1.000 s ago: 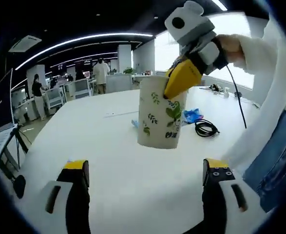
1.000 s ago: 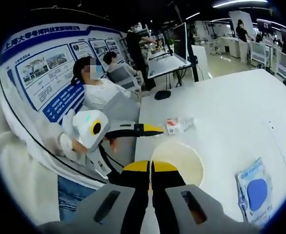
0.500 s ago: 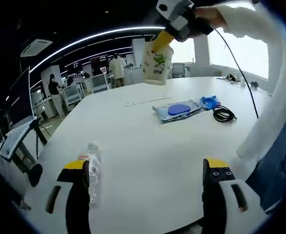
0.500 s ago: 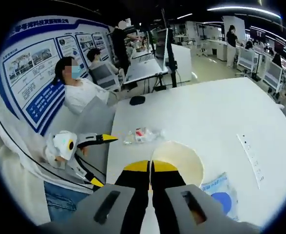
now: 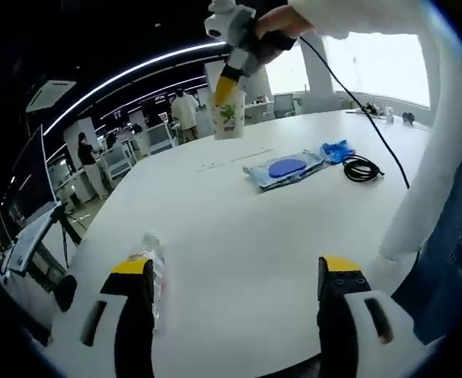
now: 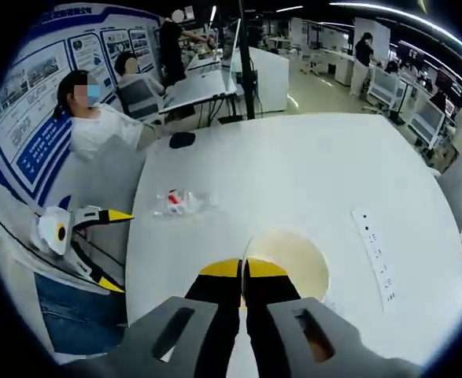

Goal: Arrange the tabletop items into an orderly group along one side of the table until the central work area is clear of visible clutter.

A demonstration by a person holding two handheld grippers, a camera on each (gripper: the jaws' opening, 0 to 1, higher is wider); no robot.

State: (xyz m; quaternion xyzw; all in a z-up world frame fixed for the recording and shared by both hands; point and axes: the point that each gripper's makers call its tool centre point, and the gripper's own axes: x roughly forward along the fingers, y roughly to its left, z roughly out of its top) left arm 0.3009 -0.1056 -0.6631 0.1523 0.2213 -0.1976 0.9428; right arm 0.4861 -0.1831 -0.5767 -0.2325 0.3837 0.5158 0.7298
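Lifted higher since earlier, leaf-printed cup (image 5: 228, 116) clamped by right claw (image 6: 244, 272); left claw (image 5: 231, 272) open over surface (image 5: 238, 228).

A seated person (image 6: 97, 130) in white sat beside the surface, facing a laptop (image 6: 140, 96) on a neighbouring desk (image 6: 199, 90). A dark mouse (image 6: 182, 140) lay near that desk's edge. A blue-and-white poster wall (image 6: 38, 87) stood behind them. Further off, people (image 5: 186, 110) stood among office desks and chairs (image 6: 400, 90), under long ceiling light strips (image 5: 136, 72). A bright window (image 5: 380, 67) ran along one side. A monitor (image 5: 26, 169) stood at the far left.
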